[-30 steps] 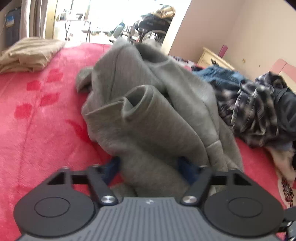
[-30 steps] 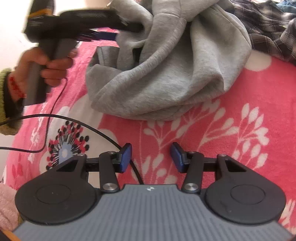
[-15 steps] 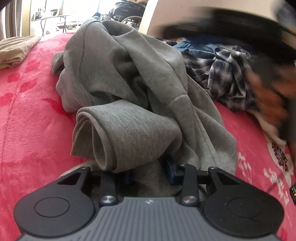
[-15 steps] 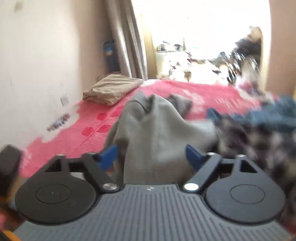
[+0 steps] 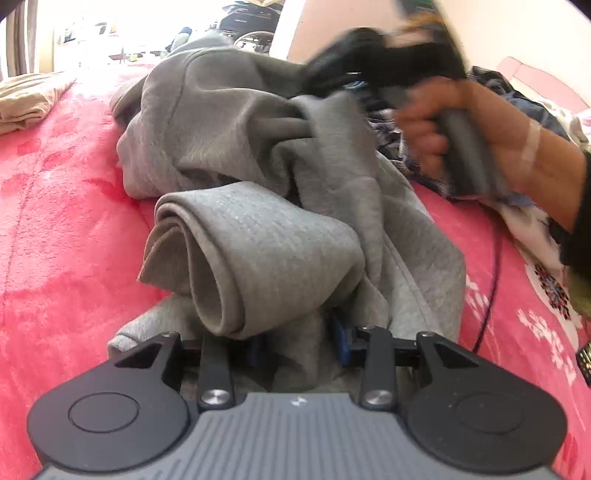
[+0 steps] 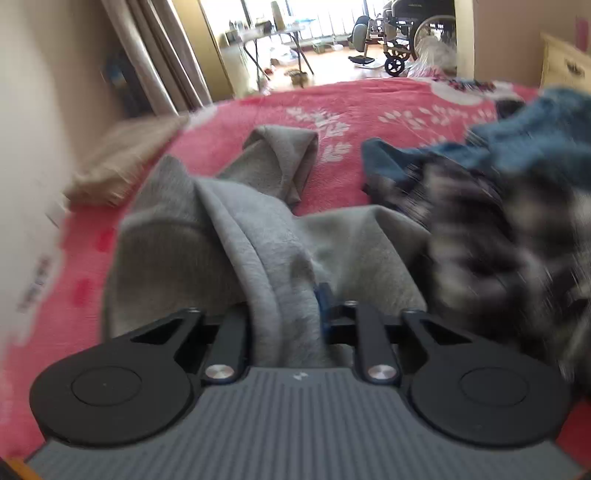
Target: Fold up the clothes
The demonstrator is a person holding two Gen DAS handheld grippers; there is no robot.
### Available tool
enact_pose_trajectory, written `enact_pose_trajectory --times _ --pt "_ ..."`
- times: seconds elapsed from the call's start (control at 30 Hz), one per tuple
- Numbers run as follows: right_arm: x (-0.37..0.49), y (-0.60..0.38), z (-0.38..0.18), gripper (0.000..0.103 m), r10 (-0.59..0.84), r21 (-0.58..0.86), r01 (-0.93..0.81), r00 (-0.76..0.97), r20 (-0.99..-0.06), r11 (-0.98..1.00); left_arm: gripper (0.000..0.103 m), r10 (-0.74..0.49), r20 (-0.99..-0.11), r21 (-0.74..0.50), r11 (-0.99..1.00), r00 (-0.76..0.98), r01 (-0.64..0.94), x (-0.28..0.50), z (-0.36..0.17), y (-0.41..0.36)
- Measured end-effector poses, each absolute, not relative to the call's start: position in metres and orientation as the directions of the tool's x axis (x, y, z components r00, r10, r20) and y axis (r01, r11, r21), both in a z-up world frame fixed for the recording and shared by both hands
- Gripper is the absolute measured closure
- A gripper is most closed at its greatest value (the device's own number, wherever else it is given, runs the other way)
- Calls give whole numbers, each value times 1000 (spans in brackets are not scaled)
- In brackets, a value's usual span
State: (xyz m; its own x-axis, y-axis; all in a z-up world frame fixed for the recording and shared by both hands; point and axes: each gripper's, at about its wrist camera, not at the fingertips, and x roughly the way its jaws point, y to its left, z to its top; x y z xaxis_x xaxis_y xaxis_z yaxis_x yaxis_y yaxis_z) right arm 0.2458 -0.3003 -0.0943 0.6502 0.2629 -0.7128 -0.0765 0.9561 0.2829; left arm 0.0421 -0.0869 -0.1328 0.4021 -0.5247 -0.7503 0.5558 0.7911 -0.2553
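Bright daylight from blown-out far doorway; fisheye-bent edges; motion blur (right view worst).

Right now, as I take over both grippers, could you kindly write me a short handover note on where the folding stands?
Left gripper: fingers clamped on a bunch of the grey sweatshirt near its rolled cuff.
Right gripper: jaws closing on a thick fold of the same sweatshirt, cloth between the fingers; the view is blurred.
Things: the sweatshirt lies crumpled on the pink blanket. The plaid shirt and blue jeans are heaped beside it. A tan garment lies flat at the far side.
Done: both grips taken on the sweatshirt.
Left: spread it flat, fold it, then do the heap.
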Motion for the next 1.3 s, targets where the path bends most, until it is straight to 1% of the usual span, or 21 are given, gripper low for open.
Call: enact_pose_trajectory --times 0.1,0.17,0.27,0.5,0.67,0.77,0.8,0.83,0.93,1.03,1.13,1.2,1.27,1.3 --pt "206 -331 -84 92 380 399 -123 638 -670 909 66 -532 -747 -249 779 398 575 35 -131 -85" --pt "177 -343 -83 94 430 441 -145 612 -663 886 66 -538 -744 -251 774 395 581 31 -129 -84" --pt "127 -356 -86 95 457 469 -139 576 -678 872 66 -550 -738 -254 764 391 594 25 -127 -80" --pt "6 -363 -106 96 513 568 -45 493 -703 822 65 -575 -735 -272 736 360 620 15 -125 -67" --pt "-25 -363 -112 96 518 598 0 499 -695 801 57 -589 -741 -279 707 322 650 5 -114 -59" --pt "-27 -374 -111 95 513 618 33 524 -680 786 50 -607 -735 -296 688 302 662 3 -100 -44" --pt "-27 -378 -110 94 511 624 44 533 -675 780 46 -614 -728 -307 690 304 656 3 -94 -36" --pt "-26 -380 -105 90 504 619 41 541 -674 784 41 -615 -721 -314 700 318 642 3 -89 -27" --pt "-21 -386 -90 85 482 600 30 565 -670 799 38 -634 -682 -360 725 365 588 11 -72 -4" --pt "-14 -386 -63 83 444 553 -22 624 -643 833 33 -649 -642 -402 738 408 542 24 -63 4" --pt "-6 -374 -44 81 408 475 -87 661 -630 875 33 -637 -632 -406 757 441 512 40 -60 0" --pt "-1 -366 -32 81 384 414 -132 687 -617 901 32 -639 -623 -444 764 452 468 52 -62 0" --pt "-6 -365 -23 80 344 361 -140 722 -600 922 31 -644 -612 -485 764 460 426 61 -67 1" --pt "-8 -367 -22 77 317 343 -122 736 -599 931 31 -640 -609 -493 768 468 409 64 -70 1"
